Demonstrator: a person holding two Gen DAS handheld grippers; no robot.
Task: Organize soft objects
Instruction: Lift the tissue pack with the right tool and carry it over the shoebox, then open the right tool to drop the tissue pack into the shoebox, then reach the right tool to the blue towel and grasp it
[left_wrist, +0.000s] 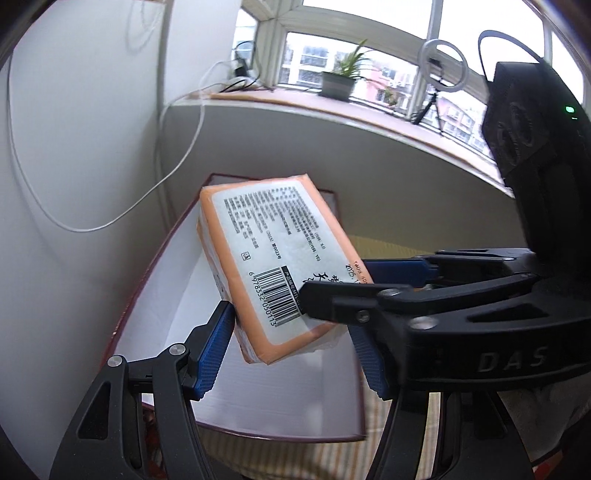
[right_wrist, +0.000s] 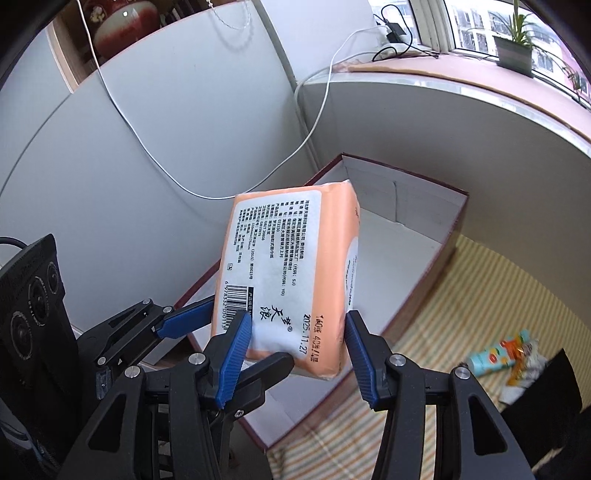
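1. Above the open box (left_wrist: 177, 295), left wrist view: the orange tissue pack (left_wrist: 273, 258) is held in the air, tilted, barcode end toward the camera. The left tool (left_wrist: 291, 347) clamps its near end, blue ribbed pads pressed on both sides. The right tool (left_wrist: 354, 291) comes in from the right, one black finger lying over the label, a blue pad behind the pack's far edge.
2. Only this view shows the ring light (left_wrist: 443, 62) on the windowsill (left_wrist: 369, 118); the potted plant (left_wrist: 338, 83) stands to its left.
3. Pack: glossy plastic wrap, soft rectangular block, white label with fine print. Box: white smooth inside, dark red rim, set against the white wall with a cable (left_wrist: 110, 218) hanging on it.
4. Right wrist view: the right tool (right_wrist: 295, 354) grips the pack (right_wrist: 291, 280) across its narrow sides, pads touching. The left tool (right_wrist: 195, 325) reaches in from the left, lower down.
5. Only this view shows the striped cloth (right_wrist: 461, 295), with small colourful packets (right_wrist: 506, 358) lying well apart from the box (right_wrist: 424, 236), and a red jar (right_wrist: 122, 22) top left.
6. The box interior under the pack is bare; its right wall borders the cloth.
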